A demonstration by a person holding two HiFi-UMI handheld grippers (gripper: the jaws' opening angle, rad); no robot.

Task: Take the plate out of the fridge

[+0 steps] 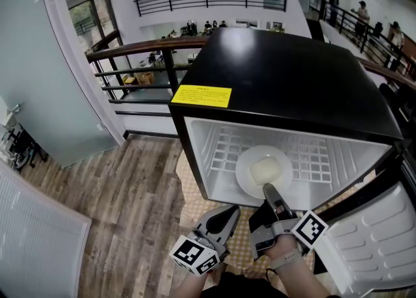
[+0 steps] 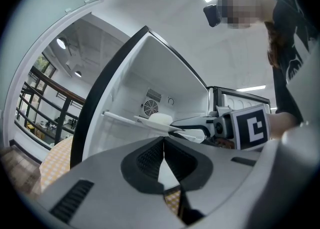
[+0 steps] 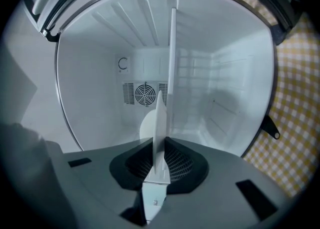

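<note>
We face the black fridge (image 1: 286, 82), door open, where the white plate (image 1: 246, 176) lies on the wire shelf (image 1: 318, 160) with a pale lump (image 1: 266, 170) on it. Our right gripper (image 1: 270, 194) pinches the plate's near rim. Our left gripper (image 1: 229, 213), jaws pressed together on nothing, hangs just outside the fridge.
</note>
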